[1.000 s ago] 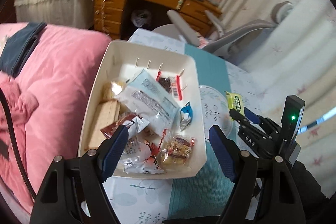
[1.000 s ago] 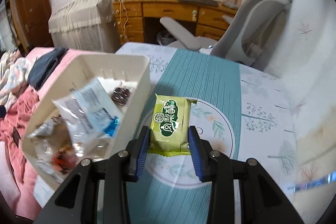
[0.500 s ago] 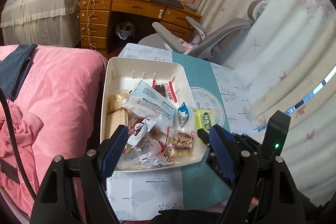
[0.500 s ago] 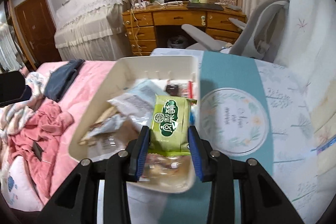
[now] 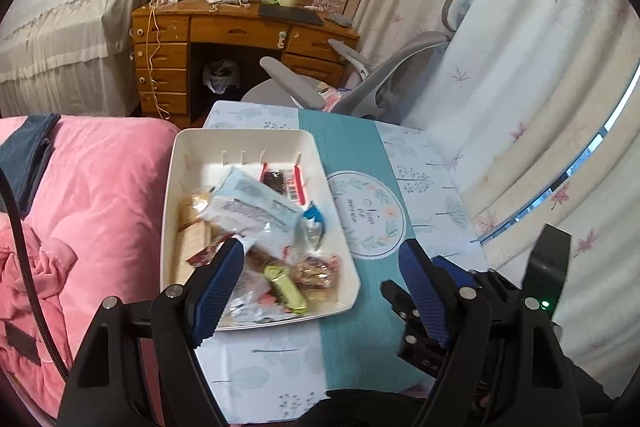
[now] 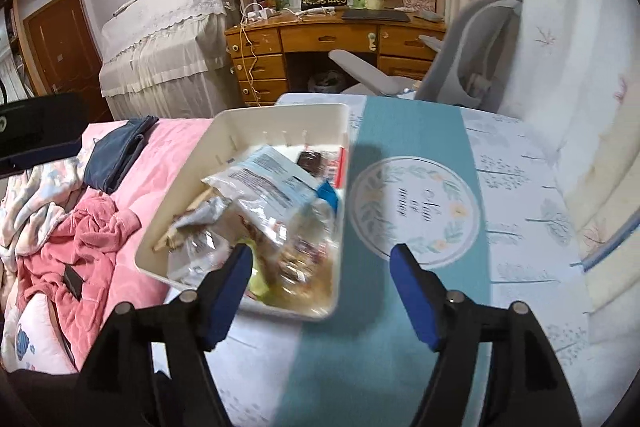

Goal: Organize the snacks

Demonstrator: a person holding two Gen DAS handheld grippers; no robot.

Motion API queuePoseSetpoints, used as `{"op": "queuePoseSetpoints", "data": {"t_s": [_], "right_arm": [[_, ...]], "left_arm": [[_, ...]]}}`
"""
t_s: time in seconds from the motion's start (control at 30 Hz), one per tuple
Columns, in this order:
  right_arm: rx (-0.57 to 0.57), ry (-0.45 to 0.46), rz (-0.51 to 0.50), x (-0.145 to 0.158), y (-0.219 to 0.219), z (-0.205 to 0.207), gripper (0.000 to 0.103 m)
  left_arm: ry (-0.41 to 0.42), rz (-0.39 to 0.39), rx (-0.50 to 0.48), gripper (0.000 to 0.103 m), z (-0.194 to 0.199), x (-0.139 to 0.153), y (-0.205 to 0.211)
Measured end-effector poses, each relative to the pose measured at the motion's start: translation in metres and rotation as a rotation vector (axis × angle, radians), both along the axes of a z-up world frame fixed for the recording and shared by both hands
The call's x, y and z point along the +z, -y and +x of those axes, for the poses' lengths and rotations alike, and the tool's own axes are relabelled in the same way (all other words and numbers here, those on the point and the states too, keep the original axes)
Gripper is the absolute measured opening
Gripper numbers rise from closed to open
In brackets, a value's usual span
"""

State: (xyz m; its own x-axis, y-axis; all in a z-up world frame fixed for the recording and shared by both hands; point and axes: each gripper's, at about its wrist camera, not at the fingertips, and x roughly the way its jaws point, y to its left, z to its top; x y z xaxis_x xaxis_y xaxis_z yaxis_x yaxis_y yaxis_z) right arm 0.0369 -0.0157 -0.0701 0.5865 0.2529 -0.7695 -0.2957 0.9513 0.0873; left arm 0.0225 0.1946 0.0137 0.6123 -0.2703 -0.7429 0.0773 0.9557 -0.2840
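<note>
Released within the last half second, the green snack packet (image 5: 286, 287) is no longer pinched by the right gripper (image 6: 322, 287): its jaws have just been opening and now stand spread, with nothing between them. A second ago the packet was held over the teal runner beside the white bin (image 5: 240, 139); now it is seen lying inside that bin, in the near corner, on top of the other wrappers.

From the right gripper outward, the packet is found just ahead of the left blue pad (image 6: 232, 291) and slightly to its left, blurred there as a pale green patch, so its exact pose cannot be told in that view. In the left wrist view its long axis is seen running diagonally, from the bin's middle toward the near right corner.

The left gripper (image 5: 326, 291) is held spread and empty too, above the bin's near edge, so both hands are about equally close to the packet.

On the teal runner (image 6: 416, 131) to the right of the bin no loose snack is seen, so the sorting is judged nearly or fully done.
</note>
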Motion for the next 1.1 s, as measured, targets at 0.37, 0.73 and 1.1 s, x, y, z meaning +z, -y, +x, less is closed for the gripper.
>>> {"op": "queuePoseSetpoints", "data": {"t_s": [0.37,0.73,1.1], "right_arm": [[-0.056,-0.001,-0.038,0.057,0.123,-0.027,0.085],[-0.129,-0.141,0.071,0.097,0.194,-0.063,0.093],[-0.209,-0.122,0.064,0.097,0.195,-0.092,0.103]], "left_arm": [[0.021,0.018,0.004,0.080,-0.026,0.021,0.114],[0.018,0.203,0.100,0.102,-0.068,0.041,0.185],[-0.051,0.237,0.155,0.102,-0.083,0.033,0.188]]}}
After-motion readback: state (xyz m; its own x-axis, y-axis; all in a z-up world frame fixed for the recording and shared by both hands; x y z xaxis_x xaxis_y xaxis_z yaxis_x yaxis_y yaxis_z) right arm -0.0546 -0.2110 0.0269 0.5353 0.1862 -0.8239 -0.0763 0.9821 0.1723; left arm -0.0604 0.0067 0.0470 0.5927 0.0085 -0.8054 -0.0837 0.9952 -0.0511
